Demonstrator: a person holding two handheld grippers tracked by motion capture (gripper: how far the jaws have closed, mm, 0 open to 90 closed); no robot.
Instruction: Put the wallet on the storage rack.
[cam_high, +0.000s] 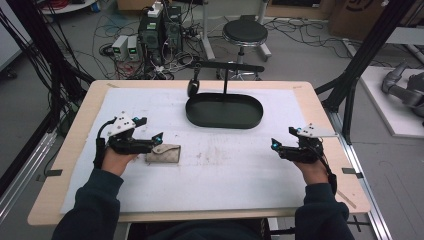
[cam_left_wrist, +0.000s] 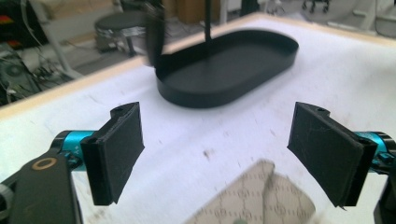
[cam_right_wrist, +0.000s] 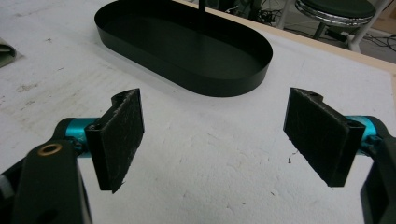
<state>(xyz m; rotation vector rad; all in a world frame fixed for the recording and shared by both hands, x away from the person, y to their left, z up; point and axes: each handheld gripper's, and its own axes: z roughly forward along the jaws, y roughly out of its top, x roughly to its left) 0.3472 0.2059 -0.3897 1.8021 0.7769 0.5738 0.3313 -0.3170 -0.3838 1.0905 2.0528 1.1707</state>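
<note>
A person's two hands each hold a black claw over a white-covered wooden surface (cam_high: 210, 185). The landmark is a black oval metal tray (cam_high: 224, 111) with an upright post, at the far middle of the surface. A small beige patterned fabric pouch (cam_high: 164, 153) lies flat, nearer the person than the tray and to its left. The left claw (cam_high: 159, 138) hovers just beside the pouch's left end, its jaws spread wide apart and holding nothing; in the left gripper view the pouch (cam_left_wrist: 261, 198) lies between and below them. The right claw (cam_high: 274, 144) sits nearer than the tray and to its right, well apart from the pouch, jaws likewise spread wide and empty.
</note>
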